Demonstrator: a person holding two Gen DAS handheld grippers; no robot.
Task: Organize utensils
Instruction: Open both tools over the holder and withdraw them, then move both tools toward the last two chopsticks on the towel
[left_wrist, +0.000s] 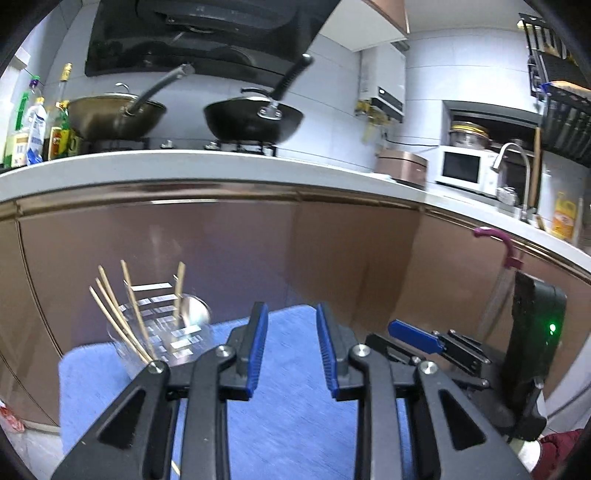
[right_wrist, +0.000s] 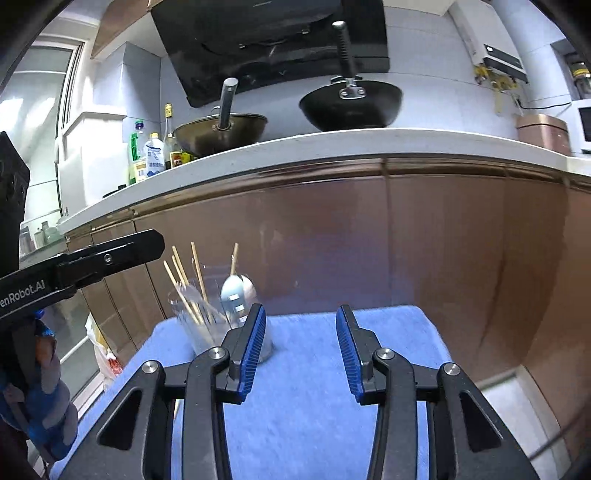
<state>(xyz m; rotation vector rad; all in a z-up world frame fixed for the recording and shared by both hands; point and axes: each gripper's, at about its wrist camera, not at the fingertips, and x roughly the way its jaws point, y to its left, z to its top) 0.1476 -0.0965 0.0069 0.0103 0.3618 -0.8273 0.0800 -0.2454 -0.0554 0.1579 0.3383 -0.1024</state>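
A clear glass (left_wrist: 177, 332) stands at the far left of a blue cloth-covered surface (left_wrist: 295, 424). It holds several wooden chopsticks (left_wrist: 110, 306) and a metal spoon (left_wrist: 194, 310). My left gripper (left_wrist: 290, 308) hovers open just right of the glass, with nothing between its blue pads. The right gripper (left_wrist: 402, 332) shows beside it at the right. In the right wrist view the glass (right_wrist: 199, 328), chopsticks (right_wrist: 197, 273) and spoon (right_wrist: 232, 295) sit left of my right gripper (right_wrist: 302, 310), which is open and empty. The left gripper (right_wrist: 155, 243) reaches in from the left edge.
Brown cabinet fronts (left_wrist: 258, 258) rise right behind the blue surface. On the white counter (left_wrist: 221, 162) above stand two woks (left_wrist: 255, 118), bottles (left_wrist: 37, 129), a rice cooker (left_wrist: 402, 166), a microwave (left_wrist: 465, 168) and a faucet (left_wrist: 517, 173). A purple-handled item (left_wrist: 498, 240) leans at the right.
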